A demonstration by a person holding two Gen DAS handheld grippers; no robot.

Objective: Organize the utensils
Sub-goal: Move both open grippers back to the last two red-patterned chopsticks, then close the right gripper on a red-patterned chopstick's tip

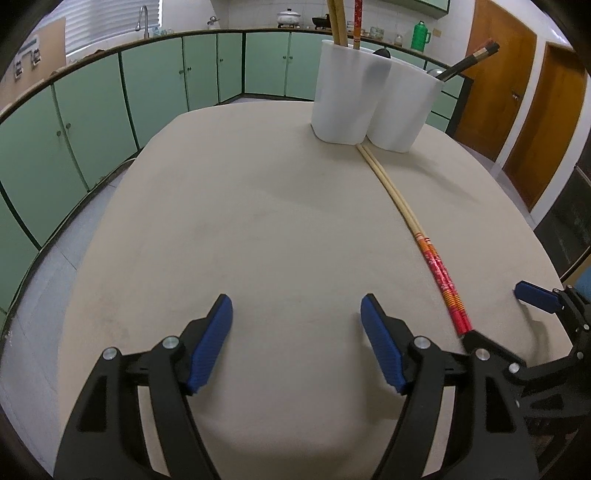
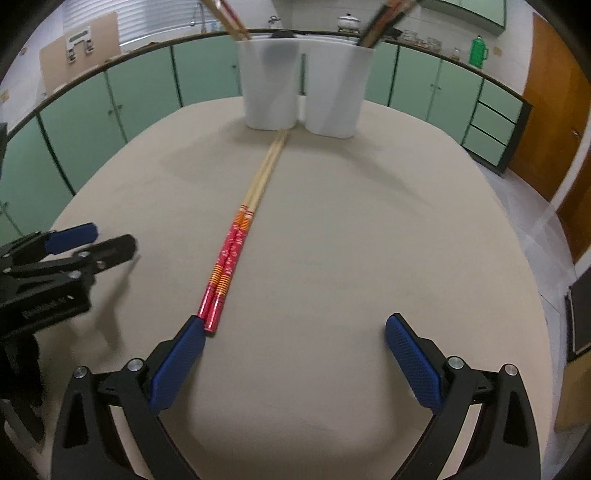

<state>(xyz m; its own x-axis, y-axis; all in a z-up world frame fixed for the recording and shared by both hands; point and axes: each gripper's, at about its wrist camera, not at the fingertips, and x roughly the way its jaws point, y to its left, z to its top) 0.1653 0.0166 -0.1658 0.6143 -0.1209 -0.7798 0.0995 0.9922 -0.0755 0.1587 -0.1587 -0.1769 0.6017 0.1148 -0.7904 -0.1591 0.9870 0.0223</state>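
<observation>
Nearest the lens in the left wrist view, the left gripper (image 1: 296,317) hangs low over the table with its two blue-padded fingers spread wide and nothing between them. In the right wrist view the right gripper (image 2: 295,334) is likewise released, jaws far apart; its left pad (image 2: 177,363) sits just at the red ends of the chopsticks, and whether it touches them cannot be told.

The table (image 1: 236,229) is a smooth beige surface with rounded edges. Behind it runs a row of pale green cabinets (image 1: 155,88) under a dark countertop, with a faucet (image 1: 142,20) by a window, a white pot (image 1: 289,16) and a green jug (image 1: 420,36) further along. Wooden doors (image 1: 495,92) stand at the right.

One pair of chopsticks (image 2: 236,240) lies flat on the table, two sticks side by side, red patterned ends toward the grippers and bare bamboo tips reaching the foot of the holder. One white utensil holder (image 2: 306,88) stands at the far side, with two rounded compartments joined together. The left compartment holds upright light chopsticks (image 1: 340,22); the right holds dark ones (image 1: 469,59) leaning outward. Their exact count is unclear.
</observation>
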